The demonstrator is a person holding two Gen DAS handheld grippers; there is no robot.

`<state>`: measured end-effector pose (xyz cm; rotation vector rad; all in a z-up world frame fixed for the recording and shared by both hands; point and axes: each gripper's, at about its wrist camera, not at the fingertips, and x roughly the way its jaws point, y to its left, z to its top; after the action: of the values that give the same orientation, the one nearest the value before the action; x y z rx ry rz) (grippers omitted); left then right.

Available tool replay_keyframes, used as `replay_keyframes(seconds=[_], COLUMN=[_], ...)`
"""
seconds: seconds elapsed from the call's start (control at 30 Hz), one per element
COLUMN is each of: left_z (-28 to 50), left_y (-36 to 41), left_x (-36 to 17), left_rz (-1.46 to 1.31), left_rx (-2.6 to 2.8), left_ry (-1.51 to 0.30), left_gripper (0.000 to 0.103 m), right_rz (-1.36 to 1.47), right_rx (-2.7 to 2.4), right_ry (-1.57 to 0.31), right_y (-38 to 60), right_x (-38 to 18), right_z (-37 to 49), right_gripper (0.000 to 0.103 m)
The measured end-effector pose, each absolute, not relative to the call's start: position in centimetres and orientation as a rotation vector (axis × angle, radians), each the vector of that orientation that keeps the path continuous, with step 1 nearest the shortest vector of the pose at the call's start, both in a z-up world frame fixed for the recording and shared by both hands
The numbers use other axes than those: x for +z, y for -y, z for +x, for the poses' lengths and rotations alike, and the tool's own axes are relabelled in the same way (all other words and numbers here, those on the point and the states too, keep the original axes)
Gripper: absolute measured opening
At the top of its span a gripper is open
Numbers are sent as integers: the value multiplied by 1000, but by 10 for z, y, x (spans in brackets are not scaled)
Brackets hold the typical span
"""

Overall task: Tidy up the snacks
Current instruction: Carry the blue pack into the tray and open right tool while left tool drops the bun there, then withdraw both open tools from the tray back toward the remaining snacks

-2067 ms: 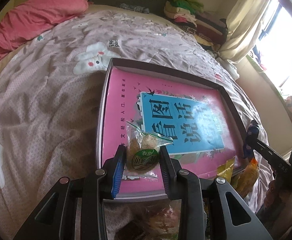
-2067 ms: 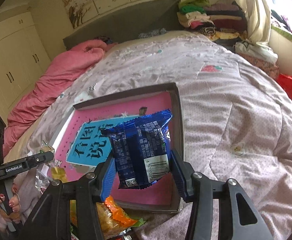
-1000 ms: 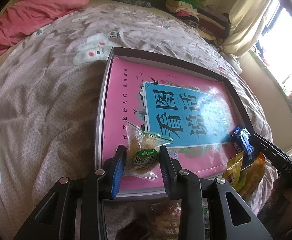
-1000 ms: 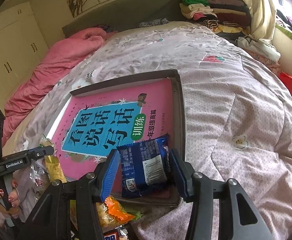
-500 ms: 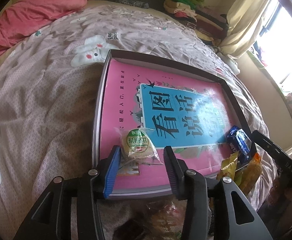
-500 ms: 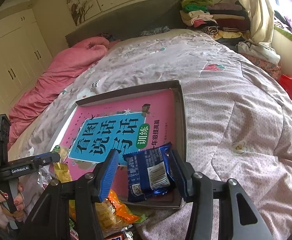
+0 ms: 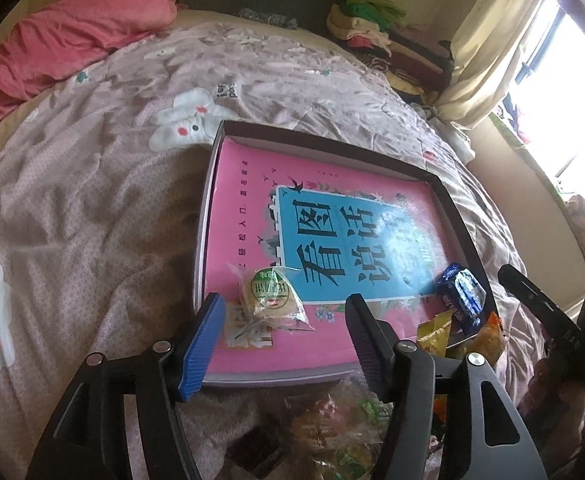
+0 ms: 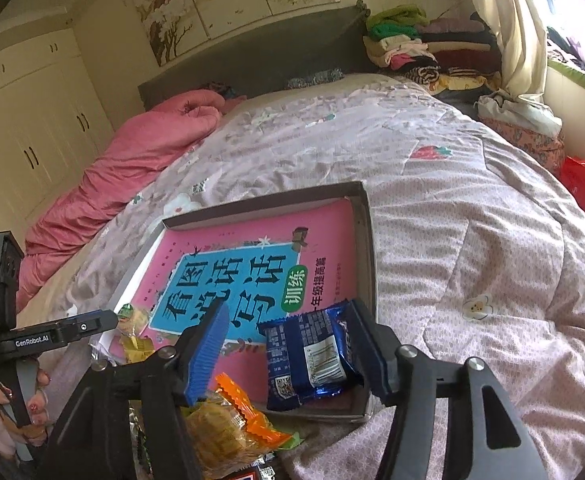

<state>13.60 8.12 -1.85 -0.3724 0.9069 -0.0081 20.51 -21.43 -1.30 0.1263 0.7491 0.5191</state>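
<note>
A shallow grey box point(image 7: 212, 160) with a pink book inside lies on the bed. A clear cookie packet with a green label point(image 7: 270, 294) rests in its near left corner. My left gripper point(image 7: 284, 340) is open just behind the packet, apart from it. A blue snack packet point(image 8: 310, 356) lies in the box's near right corner; it also shows in the left wrist view point(image 7: 461, 294). My right gripper point(image 8: 292, 354) is open around the blue packet, whose right side is against the right finger. The box also shows in the right wrist view point(image 8: 366, 232).
A heap of loose snack packets point(image 7: 344, 432) lies on the quilt in front of the box, with an orange packet point(image 8: 228, 420) and a yellow one point(image 8: 134, 344) among them. A pink duvet point(image 7: 72, 40) lies at the far left. Folded clothes point(image 8: 412, 44) are stacked by the headboard.
Both grippers lowered their packets into the box and opened. The cookie packet and the blue packet now lie on the pink book, and both grippers have drawn back slightly.
</note>
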Motion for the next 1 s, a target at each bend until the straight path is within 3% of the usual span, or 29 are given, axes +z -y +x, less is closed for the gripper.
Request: replay_keyframes(seconds=[0.13, 1.0], left_z=[132, 105], left_y=[-81, -75], left_x=[-13, 5], left_rz=[-354, -319], left_rx=[5, -7], left_ry=[-891, -844], left_gripper=[72, 80], right_rz=[136, 136], right_rx=[523, 567], right_ry=[-717, -668], right_y=[216, 213], right_x=[-8, 4], right_z=[202, 171], right_gripper=[65, 76])
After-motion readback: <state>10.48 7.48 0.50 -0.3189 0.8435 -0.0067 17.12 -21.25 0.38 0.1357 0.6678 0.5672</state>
